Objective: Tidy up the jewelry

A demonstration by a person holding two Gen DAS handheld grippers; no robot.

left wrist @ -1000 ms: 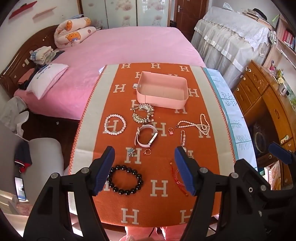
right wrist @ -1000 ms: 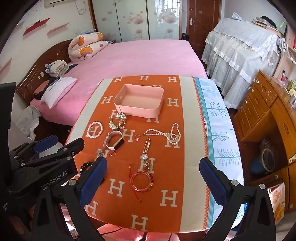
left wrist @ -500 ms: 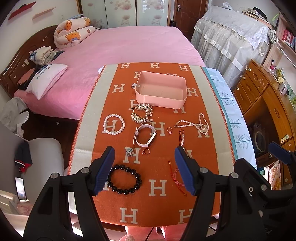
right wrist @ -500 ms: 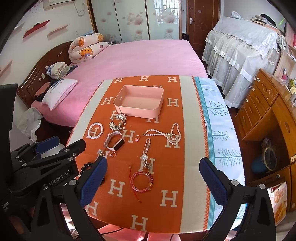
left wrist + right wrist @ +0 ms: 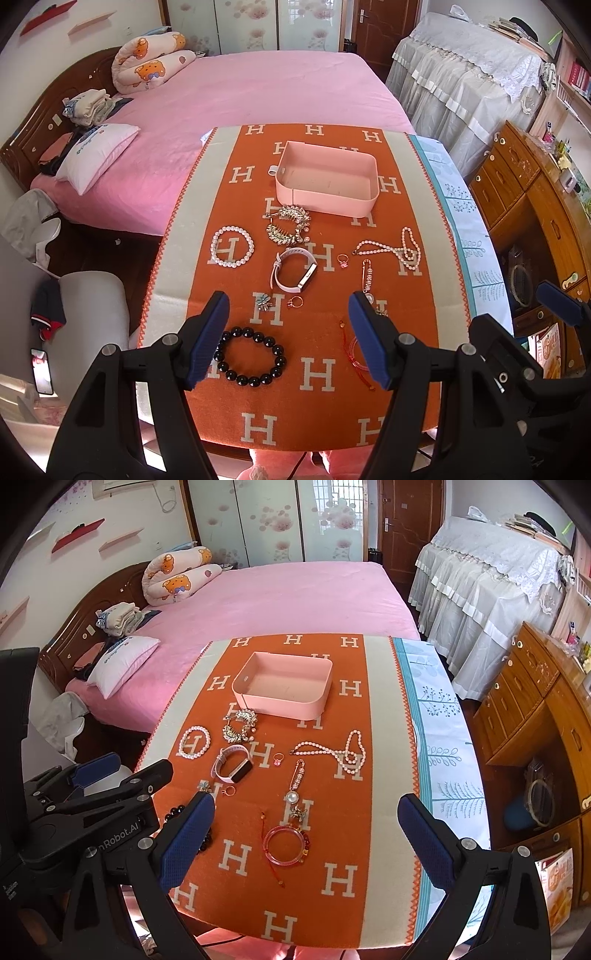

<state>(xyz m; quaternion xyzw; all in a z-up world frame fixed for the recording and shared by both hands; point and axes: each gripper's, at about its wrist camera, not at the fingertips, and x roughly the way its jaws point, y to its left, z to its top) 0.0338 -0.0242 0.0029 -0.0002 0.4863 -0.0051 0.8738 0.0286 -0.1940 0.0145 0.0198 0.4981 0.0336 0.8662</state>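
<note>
An empty pink tray (image 5: 295,194) (image 5: 245,698) stands at the far end of an orange H-patterned cloth (image 5: 317,373) (image 5: 384,786). Jewelry lies loose in front of it: a black bead bracelet (image 5: 252,356), a pearl bracelet (image 5: 232,246) (image 5: 194,741), a gold hair comb (image 5: 289,226) (image 5: 241,725), a pink watch (image 5: 293,272) (image 5: 232,763), a pearl necklace (image 5: 395,251) (image 5: 334,751), a brooch pin (image 5: 295,784), a pink bangle (image 5: 287,842) and small rings (image 5: 296,302). My left gripper (image 5: 289,339) is open and empty above the near cloth. My right gripper (image 5: 306,843) is open and empty, to its right.
A pink bed (image 5: 295,598) lies beyond the table. A wooden dresser (image 5: 546,716) stands at the right. A covered cabinet (image 5: 487,576) is at the back right. A grey chair (image 5: 92,299) stands left of the table.
Both grippers have drawn slightly back and up from the table; the jewelry and tray have not moved. Both stay open.
</note>
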